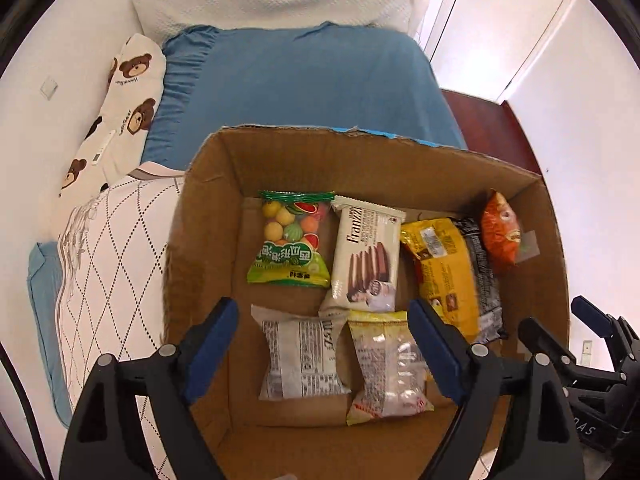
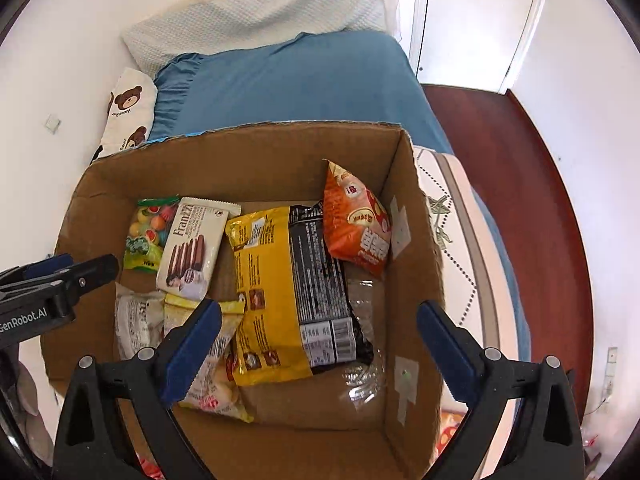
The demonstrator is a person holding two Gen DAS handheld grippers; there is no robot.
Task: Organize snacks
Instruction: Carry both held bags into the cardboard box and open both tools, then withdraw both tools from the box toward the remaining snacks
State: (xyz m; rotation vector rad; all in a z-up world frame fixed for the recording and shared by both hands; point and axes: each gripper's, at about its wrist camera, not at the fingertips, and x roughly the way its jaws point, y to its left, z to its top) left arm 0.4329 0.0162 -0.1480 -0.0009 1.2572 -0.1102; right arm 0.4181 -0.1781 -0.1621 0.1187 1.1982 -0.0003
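Left wrist view, left gripper (image 1: 322,346): lower centre of the frame, blue-padded fingers spread wide, pinching nothing, hanging over the open box.
Right wrist view, right gripper (image 2: 320,346): lower centre, fingers spread wide, nothing between them, likewise over the box.
Neighbouring tongs: the right gripper shows at the lower right edge of the left view; the left gripper shows at the left edge of the right view, marked "GenRobot.AI".
White printed packet (image 1: 302,356): bottom of the left view, between the left fingers, flat on the box floor.
Yellow clear-window packet (image 1: 386,368): just beside the white one, to its right, partly behind the right-hand finger.
Fruit candy bag (image 1: 290,238): green, centre of the left view, above the white packet.
Franzzi wafer pack (image 1: 366,256): cream, touching the candy bag's right side, tilted.
Yellow-and-black bag (image 2: 292,292): centre of the right view, the largest item, lying flat.
Orange snack pouch (image 2: 356,220): upper right of the box interior, propped against the right wall.
Cardboard box (image 1: 208,240): holds all the snacks; top open, rim torn.
Blue bedspread (image 1: 300,88): upper centre, beyond the box.
Bear-print pillow (image 1: 128,100): upper left.
White door (image 2: 472,12): upper right.
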